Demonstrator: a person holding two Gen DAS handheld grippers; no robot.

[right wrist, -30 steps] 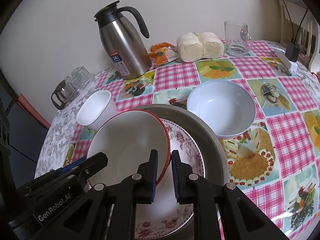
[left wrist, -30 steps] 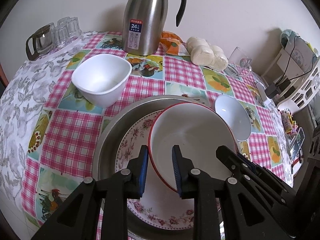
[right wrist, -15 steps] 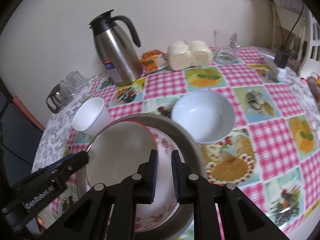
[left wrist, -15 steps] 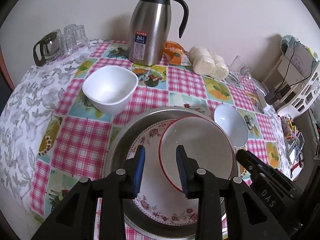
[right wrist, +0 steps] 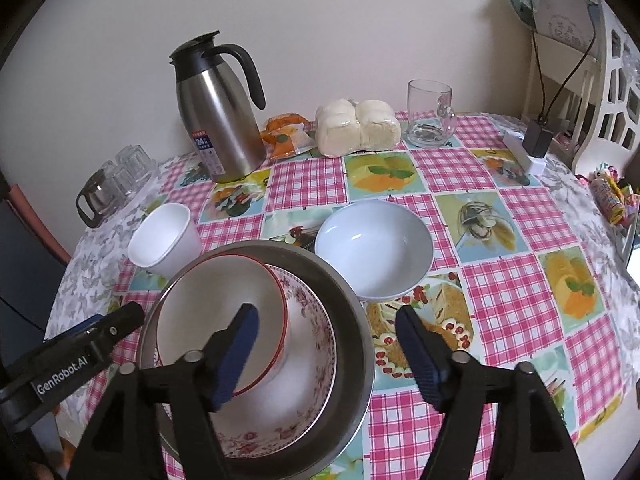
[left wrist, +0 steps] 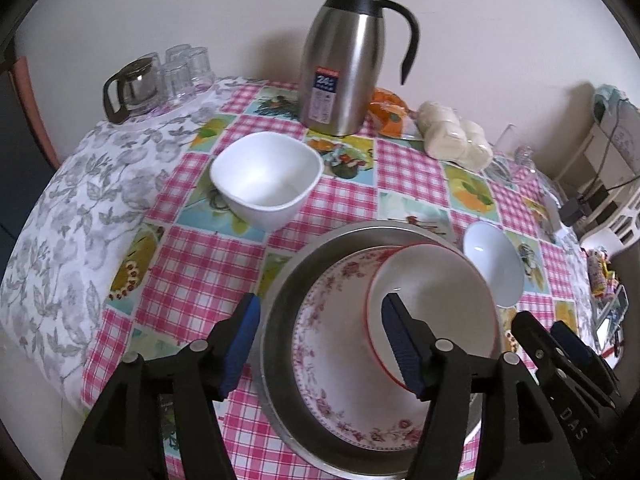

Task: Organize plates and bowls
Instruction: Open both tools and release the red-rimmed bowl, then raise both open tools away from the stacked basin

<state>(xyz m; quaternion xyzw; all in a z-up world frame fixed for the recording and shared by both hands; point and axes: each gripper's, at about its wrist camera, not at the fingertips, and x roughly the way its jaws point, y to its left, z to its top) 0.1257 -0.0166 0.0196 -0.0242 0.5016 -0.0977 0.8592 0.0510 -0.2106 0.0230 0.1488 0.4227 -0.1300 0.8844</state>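
- The red-rimmed bowl (left wrist: 434, 304) sits mouth-up inside the floral plate (left wrist: 336, 356), which lies flat in the steel basin (left wrist: 280, 304). The bowl is pushed off-centre, toward the far side of the plate.
- It is round, so it has no long axis; its opening faces up, and it looks slightly tilted.
- The left gripper (left wrist: 320, 336) has just been opening; its blue pads stand spread, one over the tablecloth (left wrist: 192, 264) outside the basin, the other over the bowl. Nothing is pinched.
- The right gripper (right wrist: 326, 344) has also just been opening and stands wide, one pad over the bowl, the other past the basin's rim. It holds nothing.
- A square white bowl (left wrist: 266, 178) stands upright beyond the basin, toward the steel jug (left wrist: 344, 60).
- A pale round bowl (right wrist: 374, 244) rests upright just beside the basin.
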